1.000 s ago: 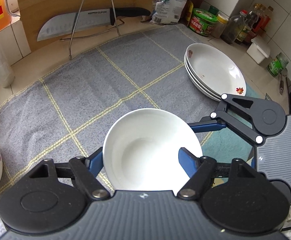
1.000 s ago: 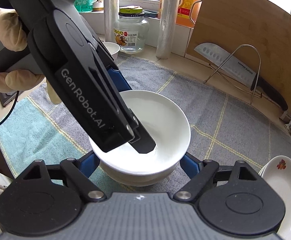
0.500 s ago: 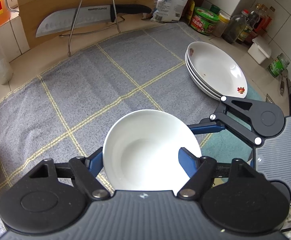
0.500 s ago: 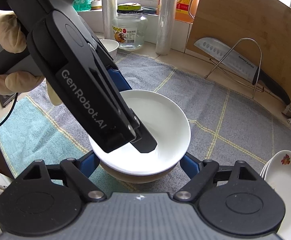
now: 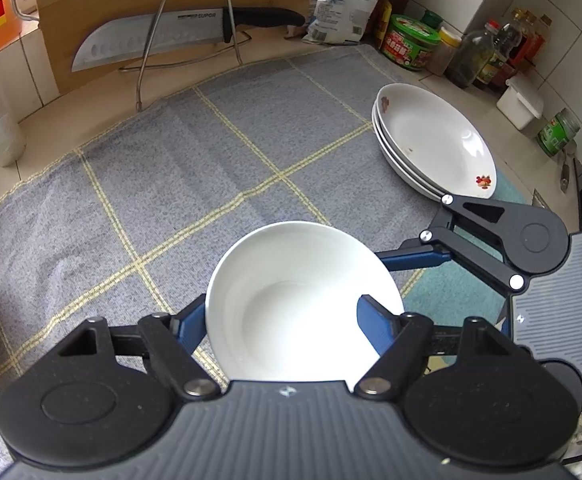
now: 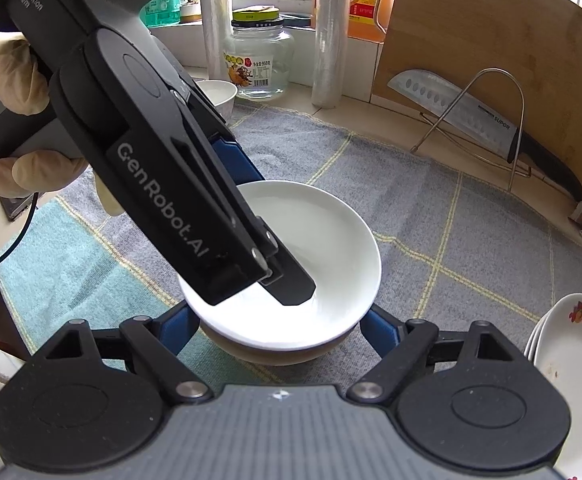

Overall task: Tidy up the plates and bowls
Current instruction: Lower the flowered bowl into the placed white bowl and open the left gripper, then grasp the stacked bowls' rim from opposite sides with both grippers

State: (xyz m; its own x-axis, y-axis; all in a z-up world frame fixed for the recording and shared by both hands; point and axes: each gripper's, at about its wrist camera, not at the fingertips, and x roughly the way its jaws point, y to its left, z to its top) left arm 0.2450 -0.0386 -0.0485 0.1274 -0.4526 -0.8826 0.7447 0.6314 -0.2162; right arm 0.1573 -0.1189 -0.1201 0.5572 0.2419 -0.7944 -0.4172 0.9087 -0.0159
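Plates done: glossy white flower-printed plates (image 5: 435, 148) stacked; plain white ceramic bowl (image 5: 303, 300) gripped across rim-wall by left gripper (image 5: 287, 320), straddled by right gripper (image 6: 279, 328), contact unclear; small white bowl (image 6: 221, 96) remains apart.

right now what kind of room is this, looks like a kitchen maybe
Most likely a home kitchen counter: a Supor knife rests on a wire rack against a wooden cutting board, condiment bottles line the tiled wall, and stacked plates sit on a cloth.
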